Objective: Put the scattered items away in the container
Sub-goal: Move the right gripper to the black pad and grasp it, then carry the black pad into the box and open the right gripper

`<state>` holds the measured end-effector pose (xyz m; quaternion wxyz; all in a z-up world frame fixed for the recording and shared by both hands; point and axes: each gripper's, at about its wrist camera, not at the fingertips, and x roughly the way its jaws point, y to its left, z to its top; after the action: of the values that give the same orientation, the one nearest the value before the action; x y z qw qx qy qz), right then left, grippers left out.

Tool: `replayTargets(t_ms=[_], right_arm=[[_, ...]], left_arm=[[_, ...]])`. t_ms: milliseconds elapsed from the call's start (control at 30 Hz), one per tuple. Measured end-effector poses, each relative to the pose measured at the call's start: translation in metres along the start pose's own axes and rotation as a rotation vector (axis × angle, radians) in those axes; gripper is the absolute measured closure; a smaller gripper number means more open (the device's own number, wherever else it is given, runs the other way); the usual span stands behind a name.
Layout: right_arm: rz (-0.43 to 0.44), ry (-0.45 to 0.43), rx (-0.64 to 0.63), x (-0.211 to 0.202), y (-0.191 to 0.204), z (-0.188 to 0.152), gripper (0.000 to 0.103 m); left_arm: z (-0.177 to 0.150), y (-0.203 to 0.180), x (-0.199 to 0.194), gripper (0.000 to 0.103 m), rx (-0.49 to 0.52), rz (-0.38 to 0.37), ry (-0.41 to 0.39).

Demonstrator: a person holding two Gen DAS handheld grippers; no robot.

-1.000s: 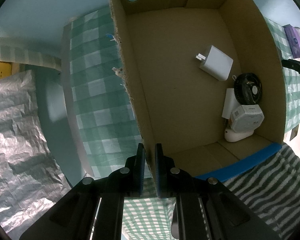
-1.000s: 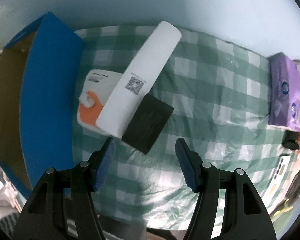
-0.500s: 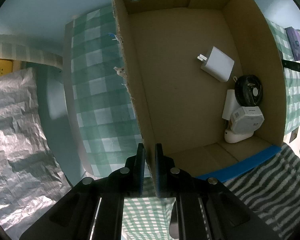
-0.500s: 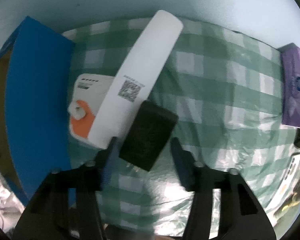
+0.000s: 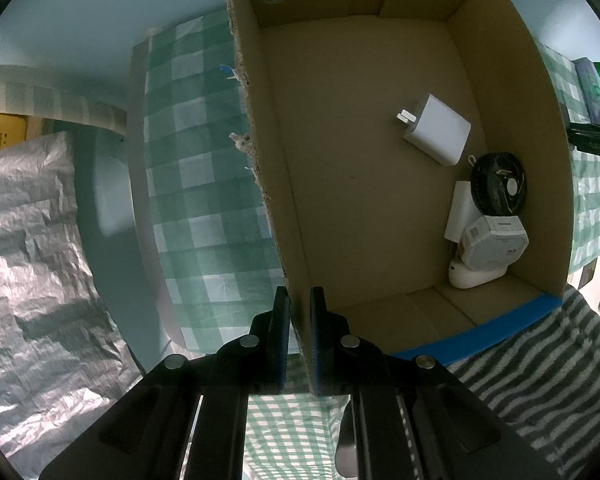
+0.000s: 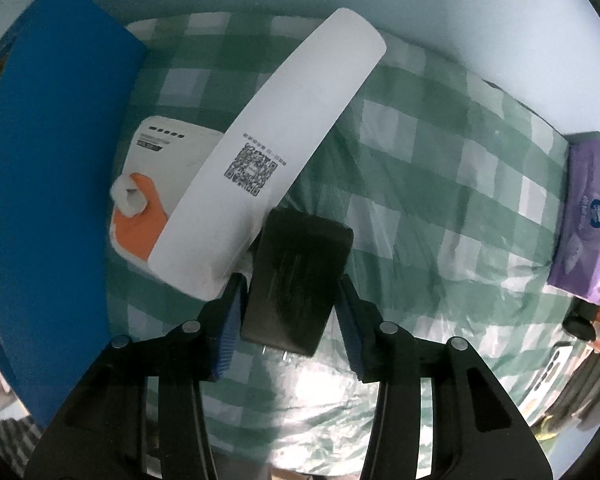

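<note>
**Desk:** Green-and-white checked cloth (image 6: 440,152) covers the bench, pale blue wall behind. What is the right hand doing?

**Photographer:** At lower centre of the right wrist view, the right gripper (image 6: 290,312) points down over a flat black rectangular block (image 6: 296,280). Its jaws are closing, the block between the blue pads; the left pad looks at the block's edge, while a sliver of gap may remain on the right.

**Desk:** Anything crowding it?

**Photographer:** Yes. A long white cardboard tube with a QR code (image 6: 284,136) lies diagonally, its lower end touching the block's upper left corner and resting over a white-and-orange packet (image 6: 156,184). To do this well, I'd judge the jaws should seat squarely on the block's long sides, then lift straight up so the tube is not dragged along.

**Desk:** And the container?

**Photographer:** The brown cardboard box with blue-taped rim (image 5: 380,208) fills the centre of the left wrist view. The left gripper (image 5: 299,336) has its jaws pinching the box's torn left wall, which should steady it. Already inside, toward the right: a white plug-in charger (image 5: 436,128), a round black fan-like disc (image 5: 498,184) and a white octagonal box (image 5: 492,244).

**Desk:** Where should the block go?

**Photographer:** The bare floor at the box's centre looks the safest landing. In the right view the box's blue outer wall (image 6: 56,168) stands at far left, near the packet, so the carry is probably short.
</note>
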<state>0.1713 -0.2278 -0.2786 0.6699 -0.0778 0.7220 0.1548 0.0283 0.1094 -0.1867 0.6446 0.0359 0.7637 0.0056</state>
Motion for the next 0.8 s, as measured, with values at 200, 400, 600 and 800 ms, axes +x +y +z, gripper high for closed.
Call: replayTargets(t_ms=[200, 400, 600, 800], right_arm=[[-0.024, 0.004, -0.027, 0.012, 0.005, 0.013, 0.063], [-0.031, 0.017, -0.038, 0.014, 0.005, 0.002, 0.066], [-0.016, 0.025, -0.024, 0.016, 0.004, -0.012, 0.066], [-0.005, 0.01, -0.04, 0.011, 0.01, -0.032, 0.066]], left_arm=[[0.0, -0.001, 0.0, 0.095, -0.001, 0.002, 0.002], [0.0, -0.001, -0.001, 0.095, 0.0, 0.003, 0.001], [0.001, -0.001, 0.0, 0.095, 0.002, 0.003, 0.002], [0.0, -0.001, -0.001, 0.095, 0.003, 0.005, 0.002]])
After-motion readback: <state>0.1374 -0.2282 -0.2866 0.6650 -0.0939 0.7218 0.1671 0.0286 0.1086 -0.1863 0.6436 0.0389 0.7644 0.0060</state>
